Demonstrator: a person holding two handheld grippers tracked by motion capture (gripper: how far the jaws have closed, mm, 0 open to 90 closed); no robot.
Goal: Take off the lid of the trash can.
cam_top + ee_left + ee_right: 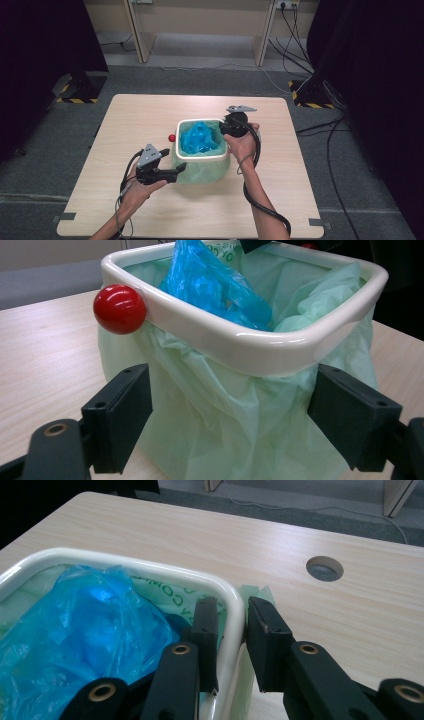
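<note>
Small bin (202, 159) sits mid-table (150, 115), lined with a thin pale green bag (240, 425) whose top folds over the glossy cream rim (260, 347). A crumpled, shiny blue plastic bag (198, 137) lies inside the liner. A smooth red ball knob (120, 309) sticks out at the rim's left side.

Right gripper (232, 617) comes over the bin's far right corner, jaws straddling the rim there, one inside, one outside, narrowed to a snug pinch on the rim and the liner folded over it; likely steadying the bin or pinning the liner in place. Contact looks firm on the inner jaw; on the outer it is hard to confirm.

Left gripper (235, 415) is at the near left, level with the bin's soft, wrinkled side, jaws spread wide either side of the green bag, not pressing it. Probably lining up to grab the liner film.

The table is light wood laminate with a round cable hole (325, 568).
</note>
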